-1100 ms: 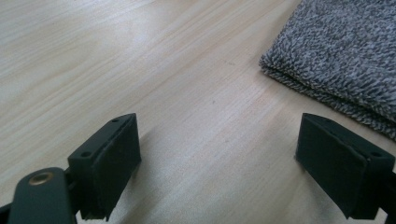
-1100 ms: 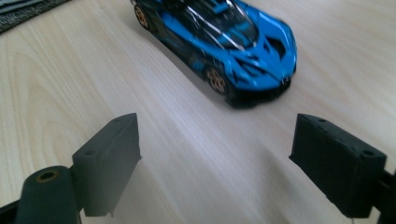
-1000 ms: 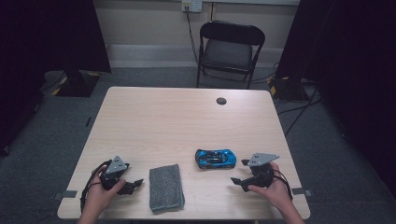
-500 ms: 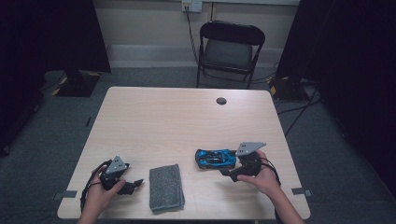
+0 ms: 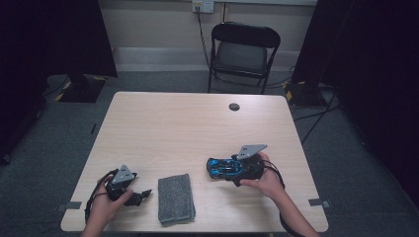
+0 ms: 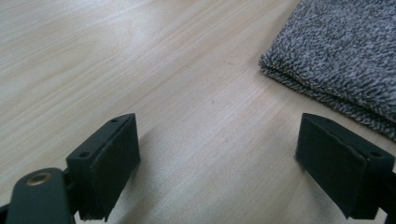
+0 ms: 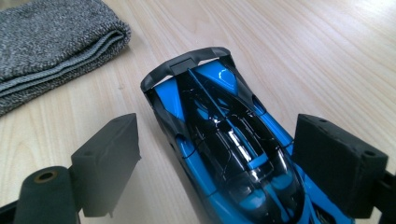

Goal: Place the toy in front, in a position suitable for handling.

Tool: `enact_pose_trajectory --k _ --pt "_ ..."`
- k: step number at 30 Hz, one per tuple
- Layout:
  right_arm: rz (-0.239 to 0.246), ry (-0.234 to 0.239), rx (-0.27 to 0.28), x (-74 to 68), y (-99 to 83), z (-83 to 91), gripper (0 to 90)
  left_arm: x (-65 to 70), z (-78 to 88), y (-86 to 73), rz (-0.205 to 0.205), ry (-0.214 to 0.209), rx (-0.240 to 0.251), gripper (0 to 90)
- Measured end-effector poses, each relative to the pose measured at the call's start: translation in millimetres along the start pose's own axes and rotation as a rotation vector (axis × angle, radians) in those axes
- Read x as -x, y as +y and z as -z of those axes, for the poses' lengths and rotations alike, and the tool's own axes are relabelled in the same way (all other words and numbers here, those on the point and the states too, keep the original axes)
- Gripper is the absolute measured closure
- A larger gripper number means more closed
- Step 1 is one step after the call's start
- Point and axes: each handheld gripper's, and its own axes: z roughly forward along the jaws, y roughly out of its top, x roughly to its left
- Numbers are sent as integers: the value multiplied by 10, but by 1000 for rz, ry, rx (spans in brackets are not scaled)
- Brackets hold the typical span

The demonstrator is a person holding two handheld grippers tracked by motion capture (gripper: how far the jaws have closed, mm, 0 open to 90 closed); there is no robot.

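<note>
Right gripper view: right tongs (image 7: 219, 168) spread wide, one jaw either side of blue toy race car (image 7: 224, 144), neither pad touching the bodywork yet; car lengthwise between them, its dark end pointing away, wheels on pale wood desk (image 7: 327, 56). Folded grey towel (image 7: 51, 51) at far left of that picture, well apart from the car.

High view: toy car (image 5: 228, 168) on near right part of desk (image 5: 197, 123), right tongs (image 5: 242, 170) over its right end, right hand (image 5: 264, 180) behind. Towel (image 5: 176, 197) near the front edge, between the two hands. Left tongs (image 5: 141, 196) low at near left, just beside the towel's left edge, held by left hand (image 5: 106, 202). Small dark round disc (image 5: 234, 106) far back on the desk; black folding chair (image 5: 243, 54) beyond.

Left gripper view: left tongs (image 6: 219, 172) released, jaws wide apart over bare wood, grasping nothing, towel corner (image 6: 341, 60) ahead to the right.

Progress, as a judgement: early stage. Approach to the car done and straddle set; closing on it, lifting it and whatever follows with the towel all left. Car not yet gripped, towel untouched.
</note>
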Motion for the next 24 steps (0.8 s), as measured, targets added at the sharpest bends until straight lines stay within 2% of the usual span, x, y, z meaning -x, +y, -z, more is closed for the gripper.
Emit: enact_pose_trajectory --k 3,12,18,24 --pt "-1 15 -2 34 20 -49 139 -1 1 0 -1 0 -1 130" --pt "10 16 -17 111 41 -126 139 -2 1 0 -1 -1 -1 129" --pt "-19 37 -12 169 7 -167 139 -1 0 0 -1 -2 -1 129" --pt "-14 42 -19 191 -40 -206 126 -2 1 0 -2 -1 -1 129"
